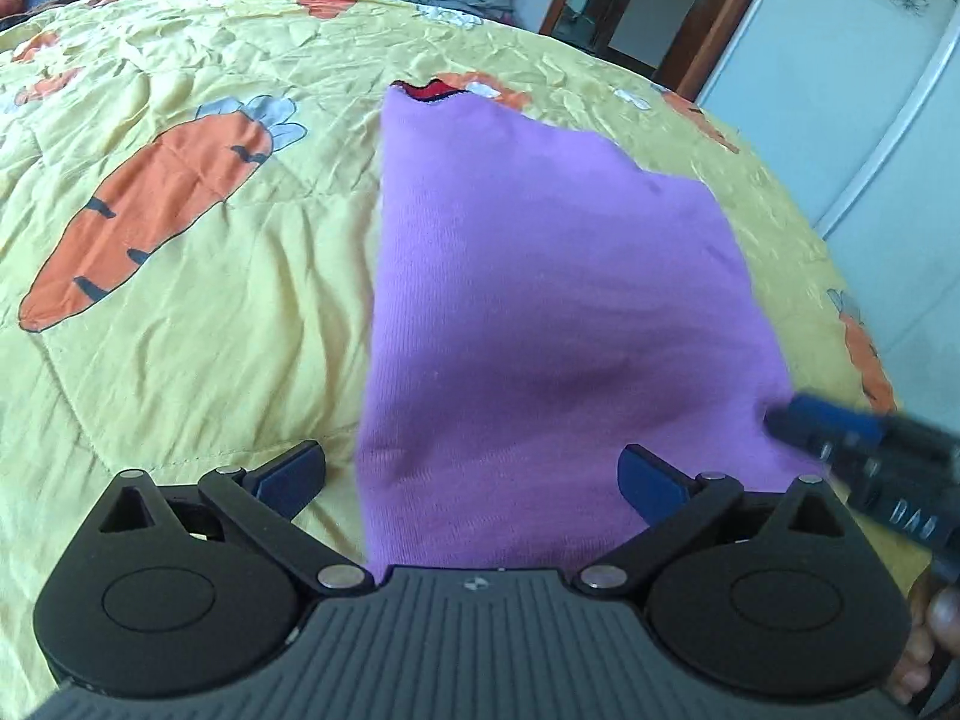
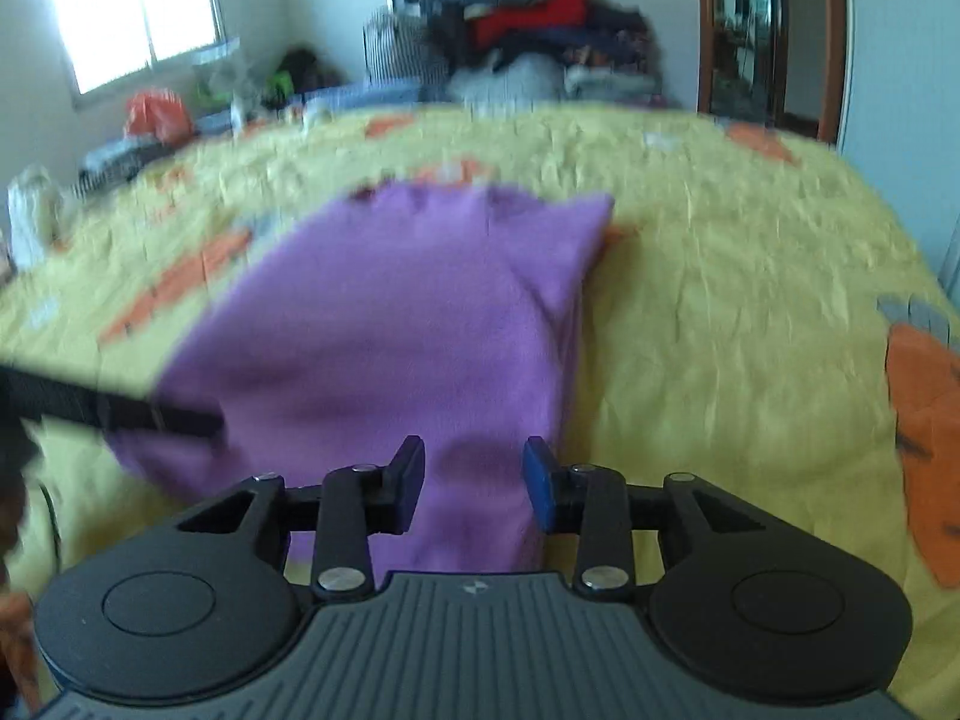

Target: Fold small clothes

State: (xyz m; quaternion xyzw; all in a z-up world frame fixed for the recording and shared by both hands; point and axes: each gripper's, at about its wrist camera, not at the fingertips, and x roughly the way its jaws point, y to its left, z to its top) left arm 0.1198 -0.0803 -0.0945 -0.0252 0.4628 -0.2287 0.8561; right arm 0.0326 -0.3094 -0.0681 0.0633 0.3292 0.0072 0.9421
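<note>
A purple knit garment (image 1: 540, 312) lies flat on the yellow carrot-print quilt (image 1: 180, 360), with a bit of red at its far collar (image 1: 429, 90). My left gripper (image 1: 471, 474) is wide open over the garment's near left edge, holding nothing. The right gripper shows in the left wrist view (image 1: 840, 438) at the garment's near right edge. In the blurred right wrist view my right gripper (image 2: 474, 480) is partly open, with the purple garment (image 2: 390, 330) between its jaws at the near right corner. The left gripper's finger (image 2: 150, 414) reaches in from the left.
The quilt (image 2: 720, 300) covers the whole bed. A pile of clothes (image 2: 528, 30) stands beyond the far edge, with bags and clutter (image 2: 156, 111) at the far left. A wooden door frame (image 1: 696, 30) and a white wardrobe (image 1: 840, 90) stand at the right.
</note>
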